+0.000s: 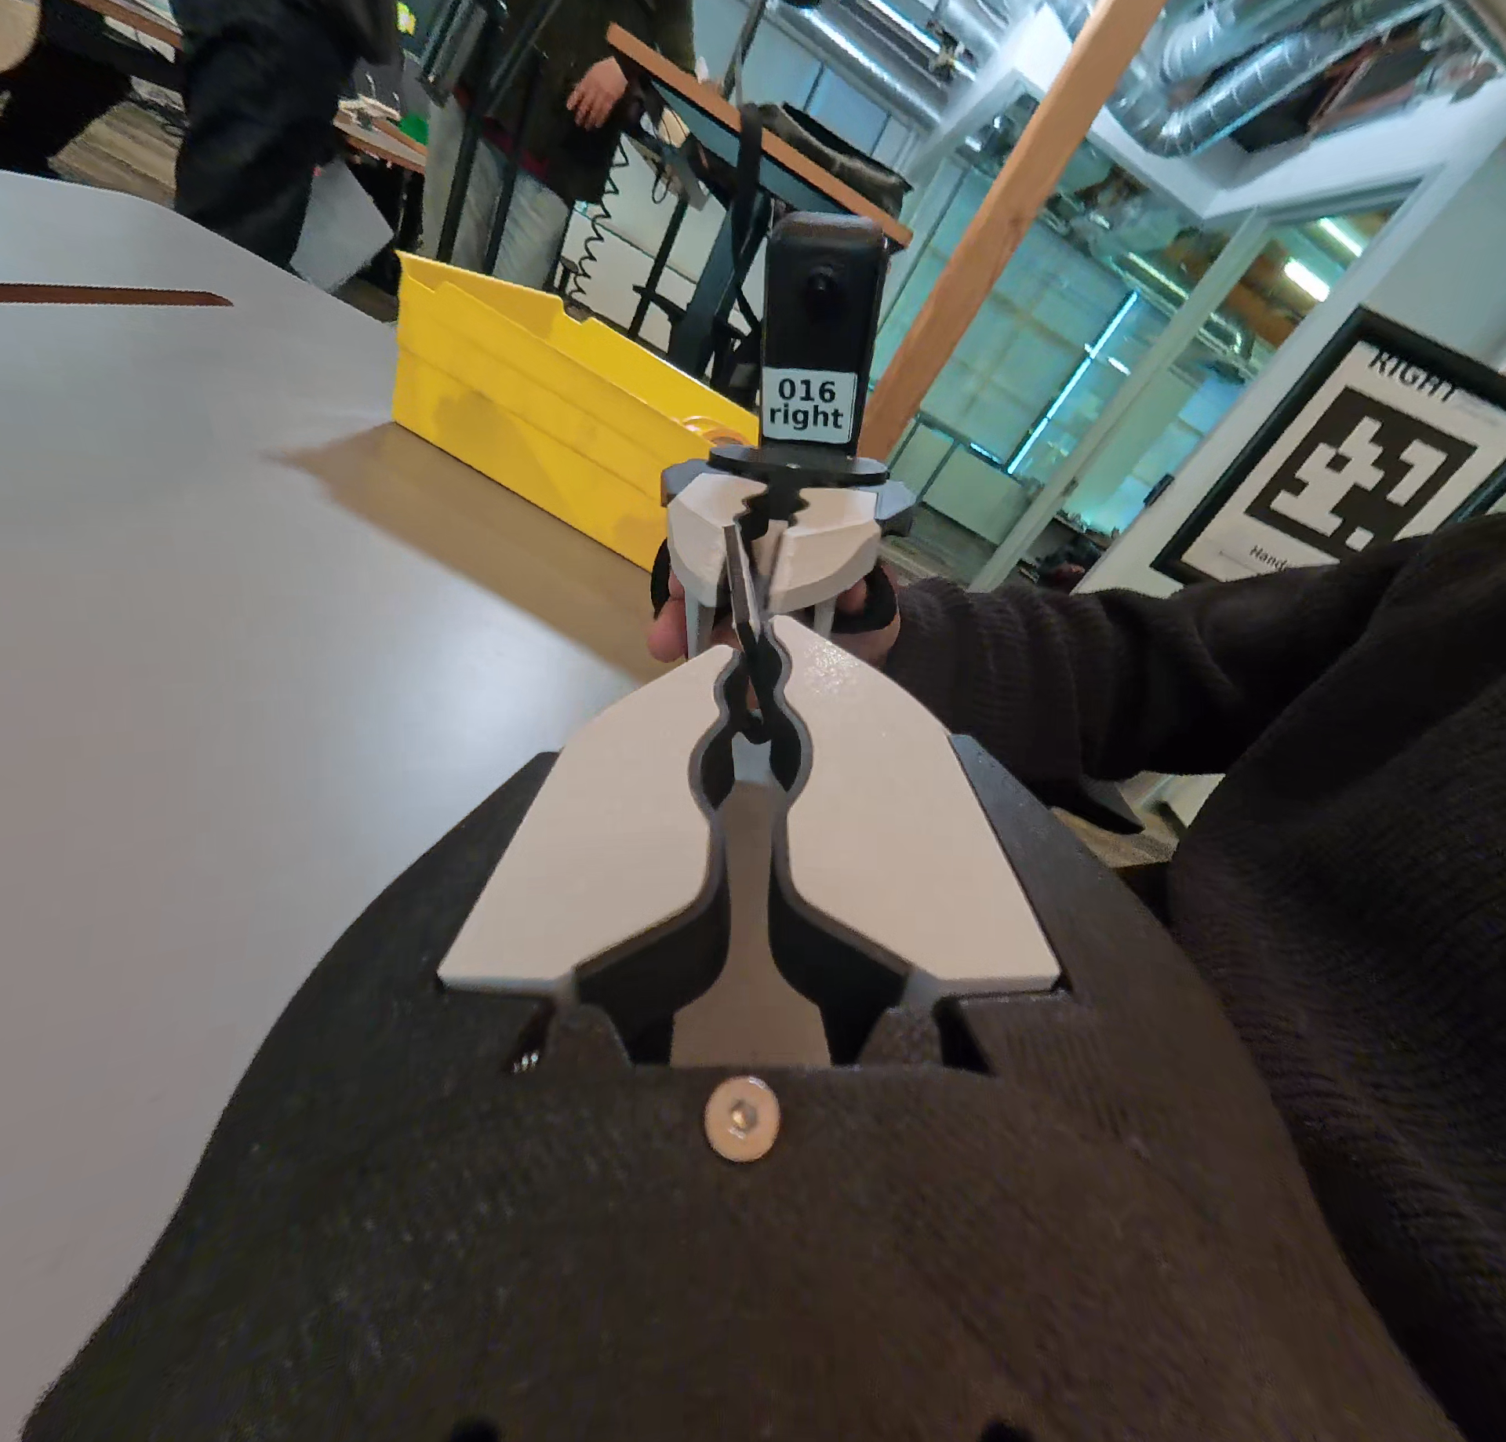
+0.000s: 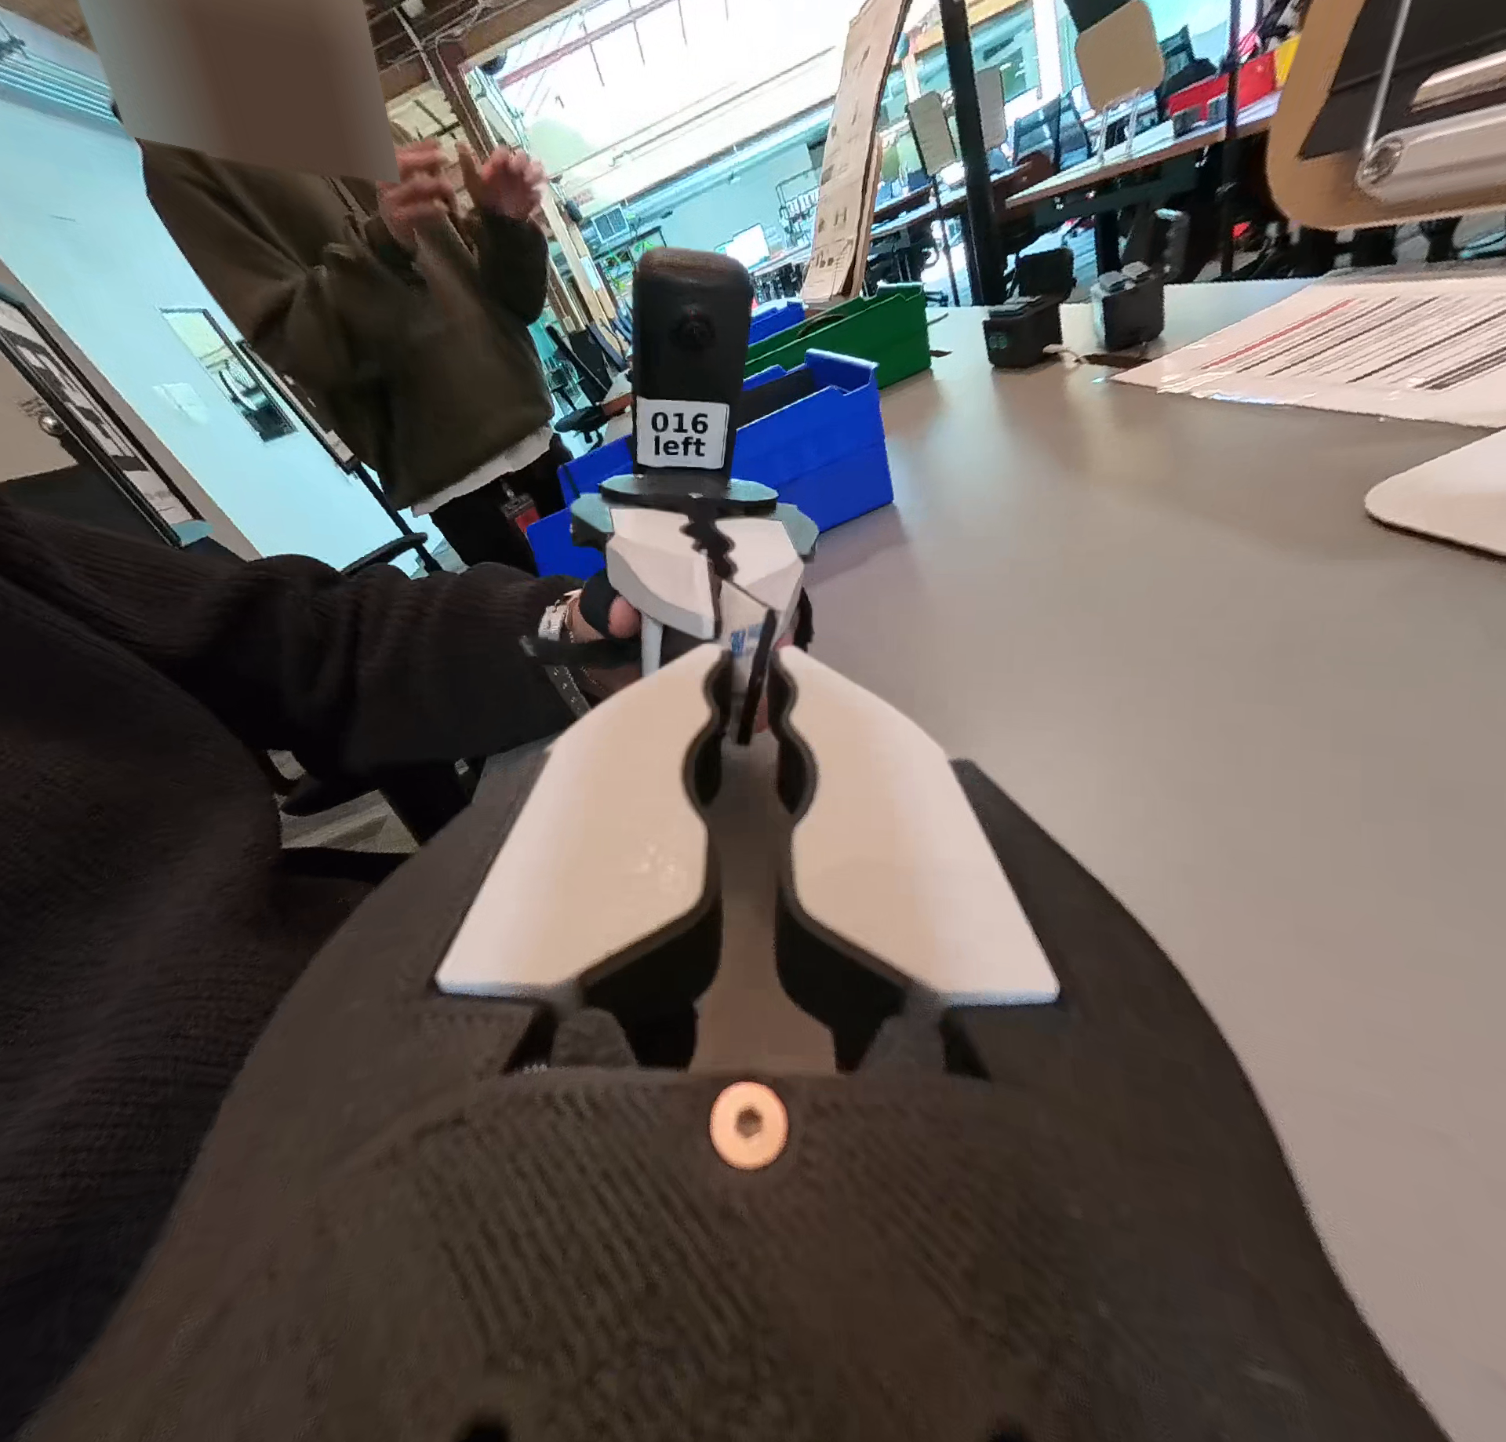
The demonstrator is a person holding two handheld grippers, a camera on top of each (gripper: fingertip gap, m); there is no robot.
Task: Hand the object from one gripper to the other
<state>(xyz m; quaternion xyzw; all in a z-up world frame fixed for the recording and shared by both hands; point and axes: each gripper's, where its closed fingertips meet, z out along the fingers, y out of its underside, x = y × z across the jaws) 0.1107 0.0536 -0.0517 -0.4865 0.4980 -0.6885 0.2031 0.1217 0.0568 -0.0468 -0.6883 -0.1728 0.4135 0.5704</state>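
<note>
Nose to nose above the table (image 2: 1100,588), the left gripper (image 1: 754,718) and right gripper (image 2: 746,698) are both pinching one thin flat object (image 1: 748,604), edge-on, its long axis bridging both sets of clenched jaws.

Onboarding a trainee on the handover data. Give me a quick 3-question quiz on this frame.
1. True or false: the card lies flat on the table.
2. In the right wrist view, the bin just behind the left gripper is: A red, B blue, C yellow.
3. Fill in: the card reaches in between the fingers of ___ grippers.

Key
1. False: it is up in the air, between the left gripper and the right gripper.
2. B.
3. Both.
</note>
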